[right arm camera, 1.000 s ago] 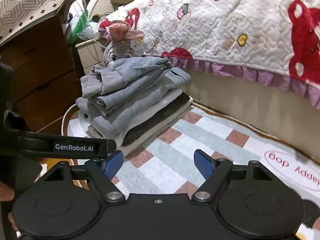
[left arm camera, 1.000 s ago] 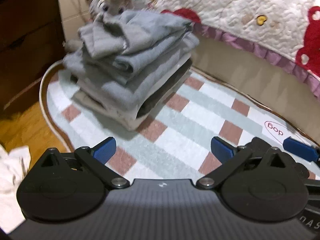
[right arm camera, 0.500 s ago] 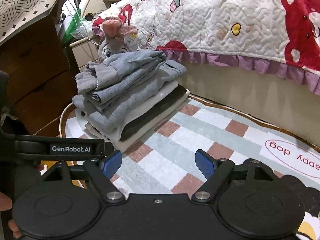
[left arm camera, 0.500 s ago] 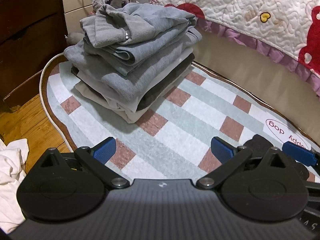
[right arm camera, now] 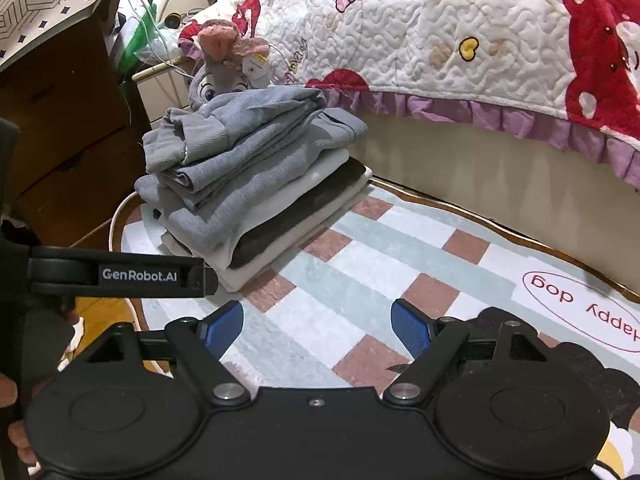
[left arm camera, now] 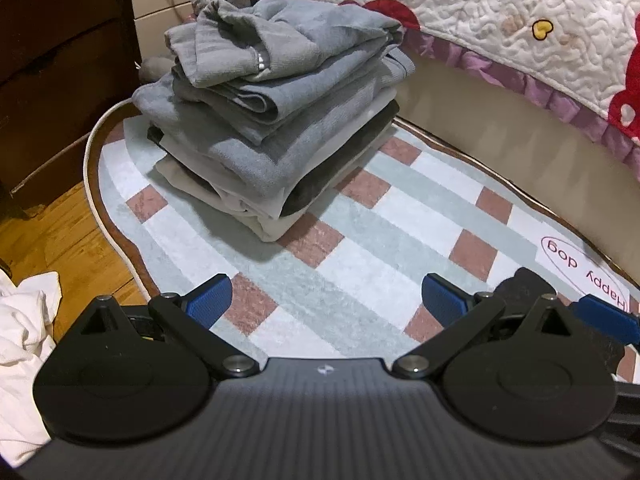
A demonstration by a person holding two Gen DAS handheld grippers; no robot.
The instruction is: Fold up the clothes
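Two grippers hang over a checked rug (left arm camera: 400, 216) beside a bed, both tilted downward. Largest in view is the quilted bedspread (right arm camera: 460, 32), white with red patches, small hearts and a purple frill along its lower edge; some pink stitched lettering on it is too bent to read. Below it the rug lies in pale green, white and dusty pink squares with a brown border, and carries an oval label reading "Happy dog" (right arm camera: 580, 304), upside down from both cameras. On the rug's far end, close to the bed base, sits the stack of folded clothes (left arm camera: 276, 120): grey knits on top, then white, a dark layer and cream at the bottom. Behind the stack a grey plush toy (right arm camera: 216, 84) peeks out, with a paper tag whose print is too small to make out. A dark wooden dresser (right arm camera: 60, 128) stands to the left, and a crumpled white cloth (left arm camera: 24, 328) lies on the wood floor. The left gripper (left arm camera: 326, 298) has its blue pads spread wide with nothing between them. The right gripper (right arm camera: 318, 326) is likewise released and empty. In the right wrist view, the left tool's arm bears "GenRobot.AI" (right arm camera: 138, 275).
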